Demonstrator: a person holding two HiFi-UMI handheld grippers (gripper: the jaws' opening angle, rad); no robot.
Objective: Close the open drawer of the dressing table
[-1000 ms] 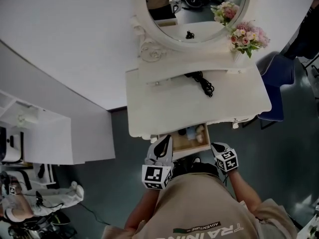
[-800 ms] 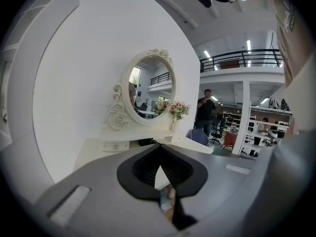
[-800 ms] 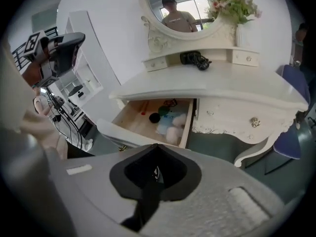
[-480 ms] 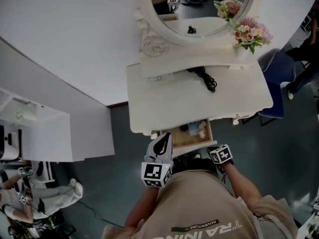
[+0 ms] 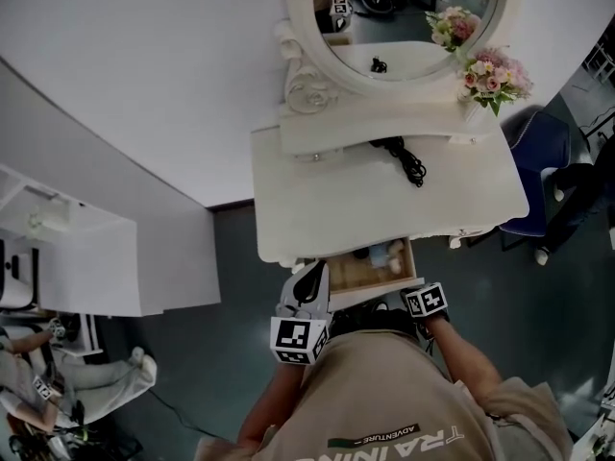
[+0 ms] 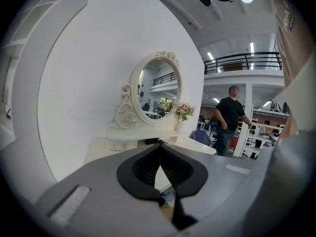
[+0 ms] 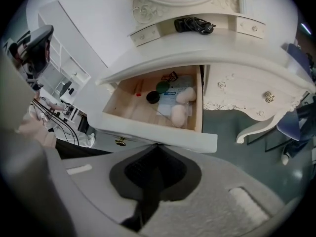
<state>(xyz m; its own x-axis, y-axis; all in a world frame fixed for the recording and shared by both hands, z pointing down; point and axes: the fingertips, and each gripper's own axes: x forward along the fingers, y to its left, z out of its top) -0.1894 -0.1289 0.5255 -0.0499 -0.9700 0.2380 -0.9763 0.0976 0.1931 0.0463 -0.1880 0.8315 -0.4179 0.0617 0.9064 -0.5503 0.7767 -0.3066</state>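
Note:
The white dressing table (image 5: pixel 317 209) has its middle drawer (image 5: pixel 357 275) pulled out toward me. In the right gripper view the drawer (image 7: pixel 163 135) is open and holds two pink puffs (image 7: pixel 178 113), a black round pot (image 7: pixel 152 97) and a printed packet (image 7: pixel 171 94). My right gripper (image 7: pixel 157 146) is shut and empty, its tip at the drawer's white front panel, right of the brass handle (image 7: pixel 120 141). In the head view the right gripper (image 5: pixel 415 302) sits at the drawer's right front corner. My left gripper (image 5: pixel 313 275) is at the drawer's left front corner. The left gripper (image 6: pixel 159 149) is shut and empty.
An oval mirror (image 5: pixel 404 12), pink flowers (image 5: pixel 492 73) and a black cable (image 5: pixel 408 161) are on the tabletop. A blue chair (image 5: pixel 538 176) stands at the right. A white shelf unit (image 5: pixel 77 257) is at the left. A person in black (image 6: pixel 230 120) stands beyond the table.
My right gripper has moved left, in to the drawer's front corner. The drawer looks slightly further in under the tabletop. The left gripper has stayed by the left corner.

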